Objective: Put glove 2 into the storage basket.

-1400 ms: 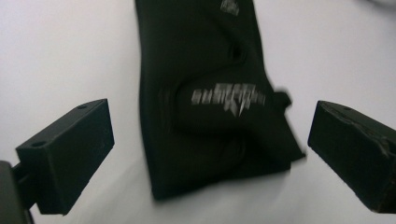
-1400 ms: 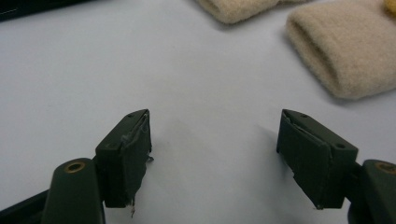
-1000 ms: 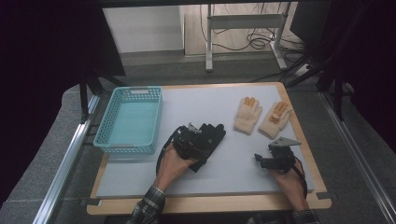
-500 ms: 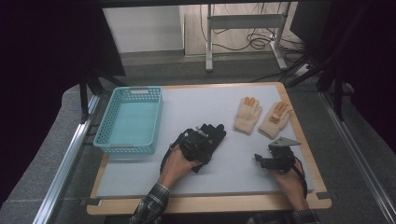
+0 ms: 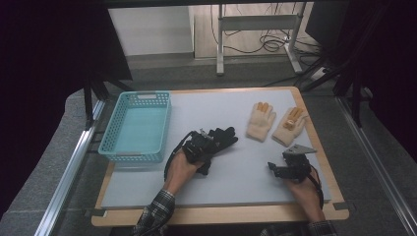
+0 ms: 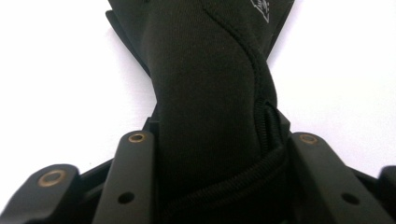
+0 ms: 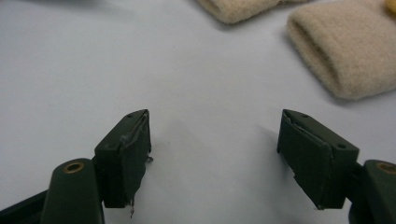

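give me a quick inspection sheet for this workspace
surface: pale mat on a wooden table, flat.
job's things: black glove lies mid-mat; turquoise basket at left, nothing seen inside.
clutter: two beige gloves at far right, orange fingertips.
grippers: left hand-held gripper has just closed its jaws on the black glove; right hand-held gripper open, nothing between its jaws.
cables: black cable loops from the left hand-held gripper.
surroundings: metal stand legs and floor wiring beyond the table.
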